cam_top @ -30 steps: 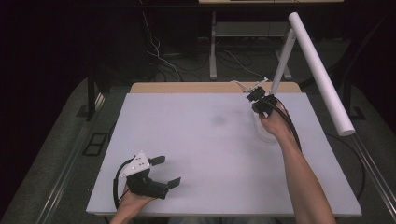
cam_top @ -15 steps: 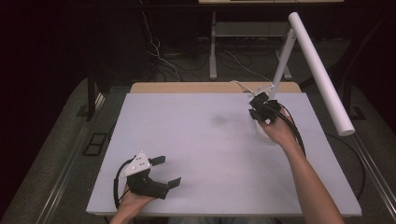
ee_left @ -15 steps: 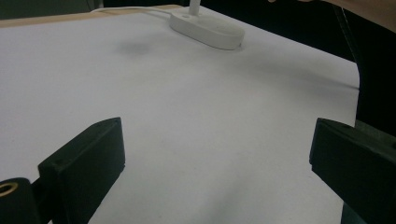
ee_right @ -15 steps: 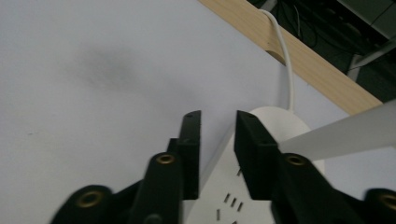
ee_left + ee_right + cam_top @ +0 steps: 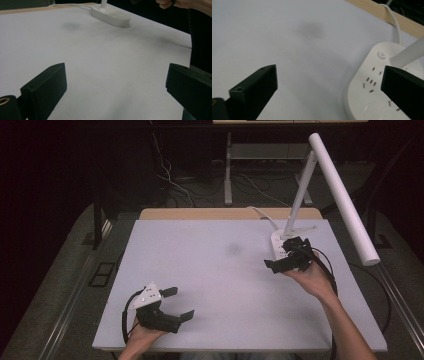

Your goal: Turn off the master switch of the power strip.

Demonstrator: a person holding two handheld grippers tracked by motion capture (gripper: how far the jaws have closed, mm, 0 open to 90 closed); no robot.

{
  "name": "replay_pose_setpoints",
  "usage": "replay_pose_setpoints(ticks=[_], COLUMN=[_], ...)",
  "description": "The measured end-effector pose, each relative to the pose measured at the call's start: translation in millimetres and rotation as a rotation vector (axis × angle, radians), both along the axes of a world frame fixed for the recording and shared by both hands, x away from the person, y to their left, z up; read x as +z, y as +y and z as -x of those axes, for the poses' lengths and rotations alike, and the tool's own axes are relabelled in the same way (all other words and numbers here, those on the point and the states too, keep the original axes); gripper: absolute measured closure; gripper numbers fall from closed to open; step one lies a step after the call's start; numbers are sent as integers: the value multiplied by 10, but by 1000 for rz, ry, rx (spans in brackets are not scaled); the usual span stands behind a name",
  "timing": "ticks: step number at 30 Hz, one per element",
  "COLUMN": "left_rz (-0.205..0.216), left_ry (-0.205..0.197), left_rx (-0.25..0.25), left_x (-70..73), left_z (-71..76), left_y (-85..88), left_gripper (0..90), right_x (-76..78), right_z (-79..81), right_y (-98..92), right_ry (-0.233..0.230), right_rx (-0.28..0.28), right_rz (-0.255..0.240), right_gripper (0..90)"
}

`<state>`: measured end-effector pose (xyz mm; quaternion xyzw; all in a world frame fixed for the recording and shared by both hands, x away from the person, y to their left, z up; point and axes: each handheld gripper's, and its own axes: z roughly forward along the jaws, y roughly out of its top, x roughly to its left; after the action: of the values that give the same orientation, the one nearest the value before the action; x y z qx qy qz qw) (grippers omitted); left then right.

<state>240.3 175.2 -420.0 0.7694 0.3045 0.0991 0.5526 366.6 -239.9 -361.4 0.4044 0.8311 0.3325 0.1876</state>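
Right tool, jaws apart, hovers just beside the lamp base at the counter's far right. Left tool rests open, near edge. Next move likely: press the base's button.

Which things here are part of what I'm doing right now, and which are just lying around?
In play:
- lamp base with sockets and a power button
- right claw, open, beside that base
- lamp arm and lamp head

Just there:
- left claw, open, at the near edge of the table
- dark smudge
- white cord
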Motion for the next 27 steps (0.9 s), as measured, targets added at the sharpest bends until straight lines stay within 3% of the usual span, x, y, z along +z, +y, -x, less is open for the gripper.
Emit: replay_pose_setpoints(ticks=[9,13,27], left_rz=[1,1,-3], left_ry=[-2,2,1], left_rx=[7,5,10], left_x=[0,-3,-2], left_z=[-4,-5,-3], left_y=[9,6,16], left_gripper=[26,26,25], right_x=[-23,-55,-284], right_z=[343,480,894], right_y=[-157,-202,-390], right_ry=[-3,-5,-12], right_rx=[-12,-9,-13], right_rz=[-106,-131,-247], right_gripper=[0,0,0])
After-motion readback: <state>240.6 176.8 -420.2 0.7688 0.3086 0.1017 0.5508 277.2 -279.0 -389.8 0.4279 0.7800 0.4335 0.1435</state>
